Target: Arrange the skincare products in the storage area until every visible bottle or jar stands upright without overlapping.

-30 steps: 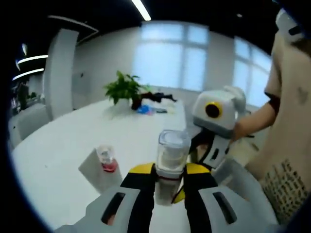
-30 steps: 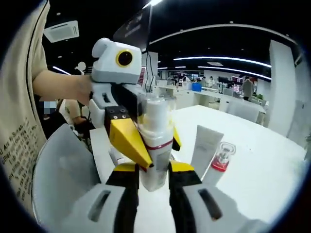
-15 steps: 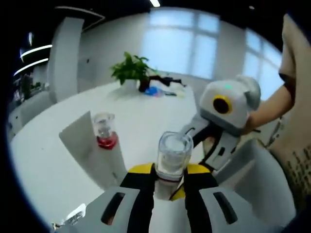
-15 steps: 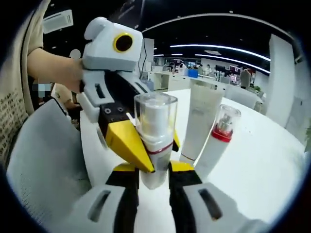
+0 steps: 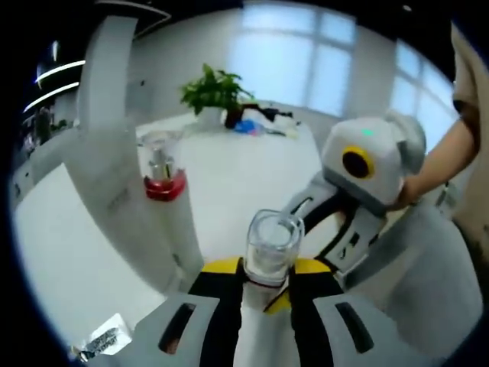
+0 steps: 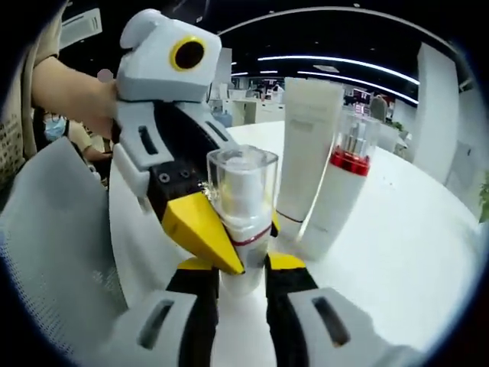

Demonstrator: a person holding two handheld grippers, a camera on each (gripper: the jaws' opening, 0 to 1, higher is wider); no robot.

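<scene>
Both grippers are gripping the same clear-capped bottle (image 6: 243, 214), and it stands upright between them. The right gripper (image 6: 241, 269) has its 2 jaws closed on the low part of the bottle, and the left gripper (image 5: 260, 277) has its 2 jaws closed on it too, from the other side. In the right gripper view, the left gripper's yellow jaw tips press the bottle just under its clear cap. The bottle is over the white tabletop (image 6: 397, 252), but I cannot tell if its bottom touches the tabletop yet. Just beside the bottle, on its far side in the right gripper view, stand a white tube (image 6: 306, 153) and a red-collared pump bottle (image 6: 340, 191), both upright and close to each other. Past the bottle in the left gripper view, well apart from it, there is a green plant (image 5: 218, 90). The bottle looks like hard, smooth plastic, so it may be a bit slippery, and it looks light. The clear cap might pop off, so it seems best to grip the white body under the red band, not the cap. It is tall and thin, so it could tip if let go too fast, and it should be set down with a gap from the 2 others.
</scene>
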